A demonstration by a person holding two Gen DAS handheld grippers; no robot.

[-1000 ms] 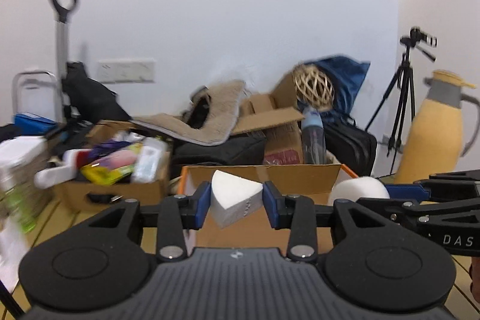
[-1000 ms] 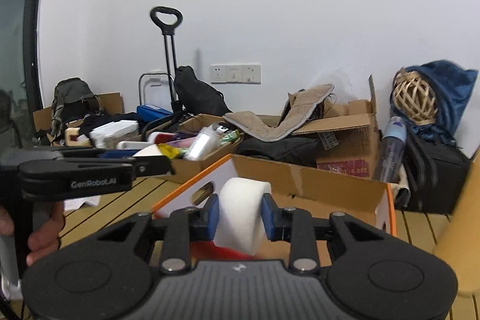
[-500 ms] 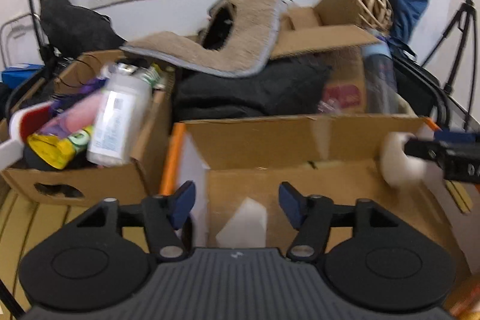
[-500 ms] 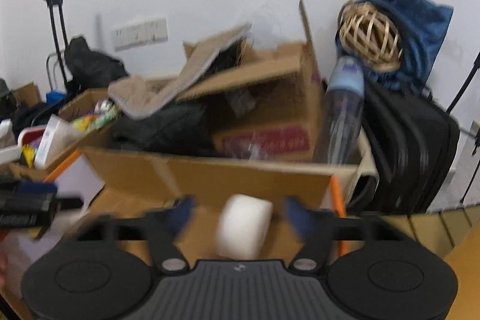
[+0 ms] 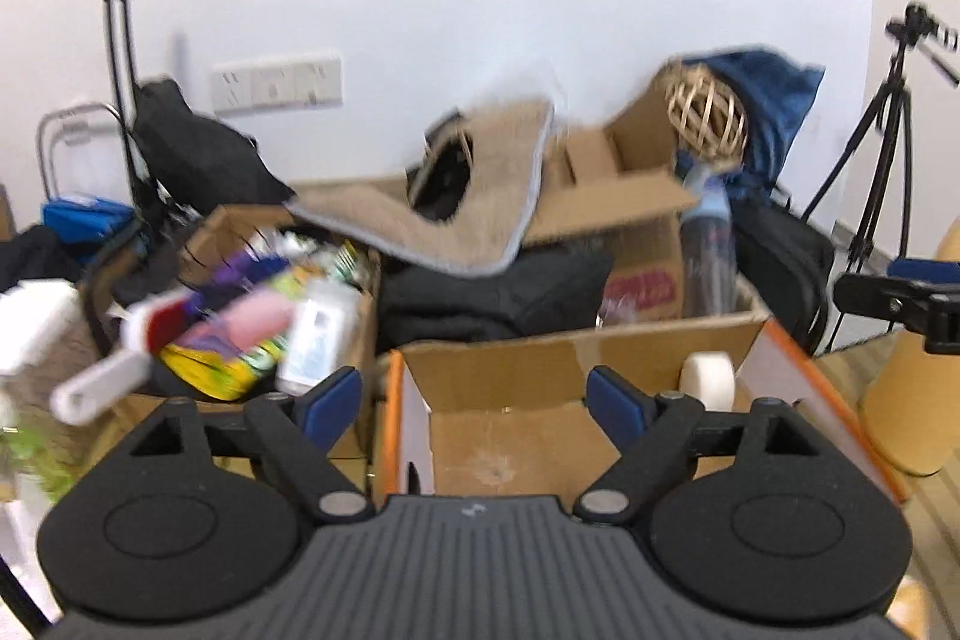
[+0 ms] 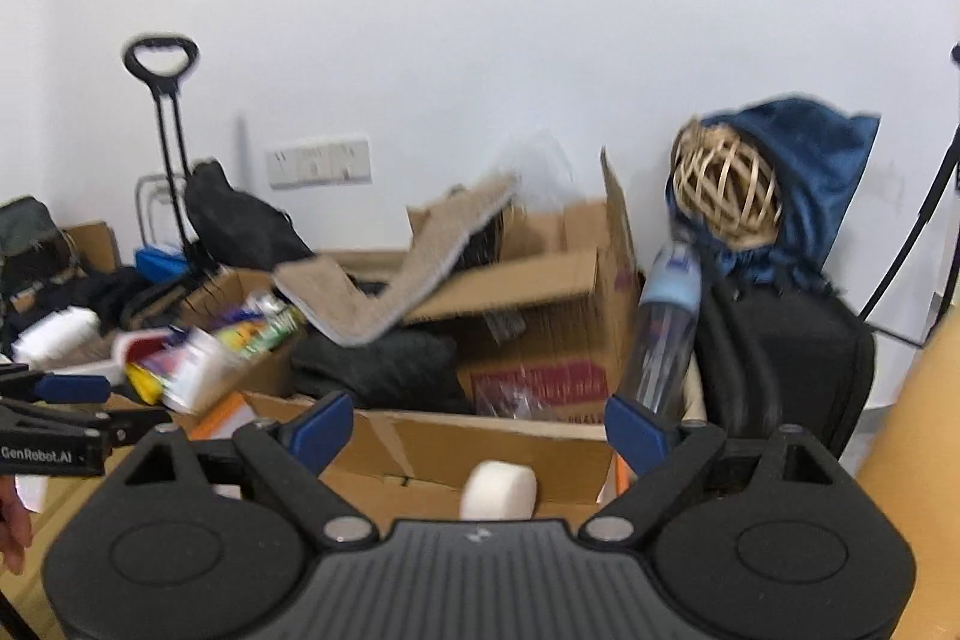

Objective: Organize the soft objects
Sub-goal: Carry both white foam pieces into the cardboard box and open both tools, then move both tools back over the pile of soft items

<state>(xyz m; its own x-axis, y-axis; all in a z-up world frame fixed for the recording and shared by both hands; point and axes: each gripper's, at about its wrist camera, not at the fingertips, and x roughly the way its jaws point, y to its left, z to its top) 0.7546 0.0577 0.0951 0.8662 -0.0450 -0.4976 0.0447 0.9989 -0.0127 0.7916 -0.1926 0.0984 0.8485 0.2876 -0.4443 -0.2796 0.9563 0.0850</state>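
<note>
Both tongs, left (image 5: 474, 406) opening and right (image 6: 477, 424) spread, now stand empty above the cardboard box (image 5: 498, 370), the white foam roll (image 6: 498, 490) dropped inside.

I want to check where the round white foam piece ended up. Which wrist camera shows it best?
The left wrist view: the round white foam piece shows nearly whole, lying in the far right corner of the open cardboard box. In the right wrist view, the piece is closer, but its lower part is cut off by the gripper body.
</note>
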